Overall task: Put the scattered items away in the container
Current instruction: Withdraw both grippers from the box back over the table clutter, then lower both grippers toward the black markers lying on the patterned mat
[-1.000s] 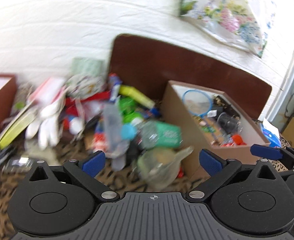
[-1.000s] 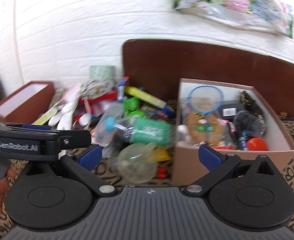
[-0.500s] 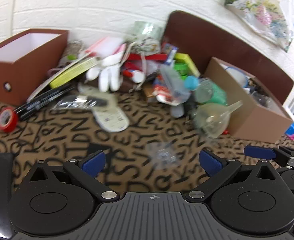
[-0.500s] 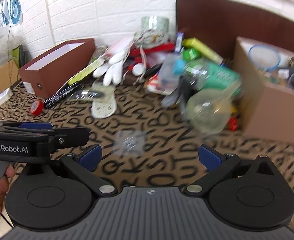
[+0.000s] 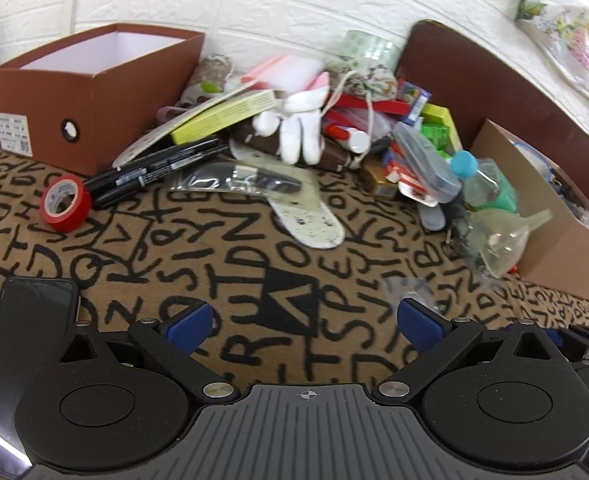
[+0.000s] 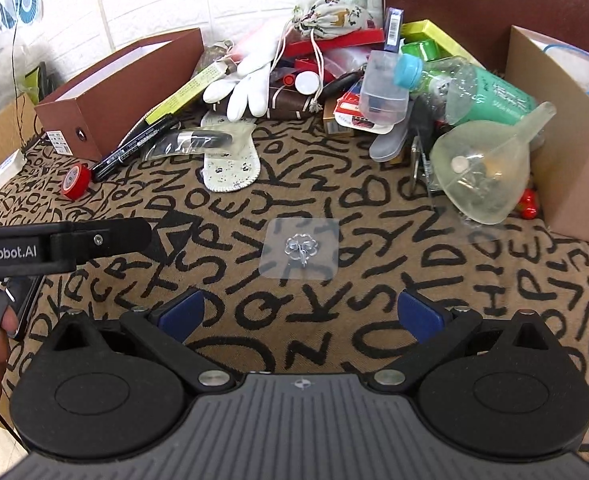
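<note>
A clear adhesive wall hook (image 6: 300, 249) lies flat on the lettered cloth, just ahead of my open, empty right gripper (image 6: 300, 316). It shows faintly by the right finger in the left wrist view (image 5: 408, 290). My left gripper (image 5: 304, 322) is open and empty over bare cloth. A pile of scattered items lies beyond: white glove (image 6: 250, 80), clear funnel (image 6: 486, 168), green bottle (image 6: 474, 88), insole (image 5: 306, 212), markers (image 5: 154, 168), red tape roll (image 5: 66, 203). The cardboard box (image 6: 566, 152) stands at the right, holding several items.
An empty brown shoebox (image 5: 90, 96) stands at the back left. A black phone (image 5: 26, 344) lies by the left gripper. A dark brown board (image 5: 494, 80) leans on the white brick wall behind the pile. The left gripper's body (image 6: 54, 244) crosses the right view's left edge.
Both grippers have pulled back and tilted down from the box and pile toward the near cloth. The clear wall hook is now centred close before the right gripper.
</note>
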### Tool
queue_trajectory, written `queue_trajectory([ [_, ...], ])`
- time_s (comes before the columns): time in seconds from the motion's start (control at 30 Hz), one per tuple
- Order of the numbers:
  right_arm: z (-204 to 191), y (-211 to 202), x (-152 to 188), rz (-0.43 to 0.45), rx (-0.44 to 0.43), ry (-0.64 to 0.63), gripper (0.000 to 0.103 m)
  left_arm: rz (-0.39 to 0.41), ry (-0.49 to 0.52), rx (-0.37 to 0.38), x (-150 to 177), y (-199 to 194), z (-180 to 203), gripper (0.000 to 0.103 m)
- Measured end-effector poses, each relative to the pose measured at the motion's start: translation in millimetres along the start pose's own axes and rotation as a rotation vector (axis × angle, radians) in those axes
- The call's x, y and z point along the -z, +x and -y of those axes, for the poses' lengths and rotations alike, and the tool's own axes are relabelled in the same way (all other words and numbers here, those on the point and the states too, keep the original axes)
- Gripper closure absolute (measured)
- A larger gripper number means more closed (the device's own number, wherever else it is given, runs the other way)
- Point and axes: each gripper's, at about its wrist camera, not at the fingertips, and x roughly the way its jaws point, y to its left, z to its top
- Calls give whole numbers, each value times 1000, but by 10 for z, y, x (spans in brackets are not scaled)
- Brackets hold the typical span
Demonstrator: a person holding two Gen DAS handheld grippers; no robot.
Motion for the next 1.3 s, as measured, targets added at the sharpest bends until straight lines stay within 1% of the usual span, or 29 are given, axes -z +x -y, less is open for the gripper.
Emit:
queue_trajectory([
  [0.1,-14,74,-57,2,-14,1,1,-3,-27,-9,-49,48,-117,3],
  [0.17,-47,140,-111,4,-25,-7,1,10,-32,-23,-109,68,-193,4],
  [0.23,-101,209,-172,12,-38,-20,1,23,-39,-40,-184,92,-272,7],
  [0.37,-218,339,-306,32,-69,-65,2,43,-56,-58,-368,188,-402,9],
  [0.47,-313,426,-418,52,-92,-103,3,51,-60,-85,-486,270,-484,12],
  [0.6,-427,527,-579,72,-122,-138,5,56,-71,-100,-593,315,-620,12],
  [0.7,-542,628,-701,80,-134,-172,6,66,-57,-114,-683,330,-711,12],
  [0.83,-705,746,-870,93,-162,-201,7,103,-47,-141,-900,335,-881,12],
  [0.97,-893,877,-1026,104,-184,-233,7,75,-71,-161,-1093,489,-1101,12],
  [1.03,-959,953,-1079,103,-193,-234,7,59,-82,-158,-1148,582,-1188,12],
  [1.1,-1010,1021,-1112,98,-199,-235,7,25,-107,-155,-1180,695,-1251,12],
  [1.17,-1046,1082,-1130,90,-201,-237,7,-14,-131,-122,-1179,823,-1318,10],
  [1.23,-1059,1133,-1133,79,-202,-238,7,-38,-126,-104,-1164,954,-1348,10],
  [1.27,-1061,1151,-1130,74,-201,-240,7,-45,-140,-83,-1155,1005,-1369,7],
  [1.3,-1053,1170,-1129,68,-198,-240,7,-46,-152,-73,-1156,1024,-1371,7],
])
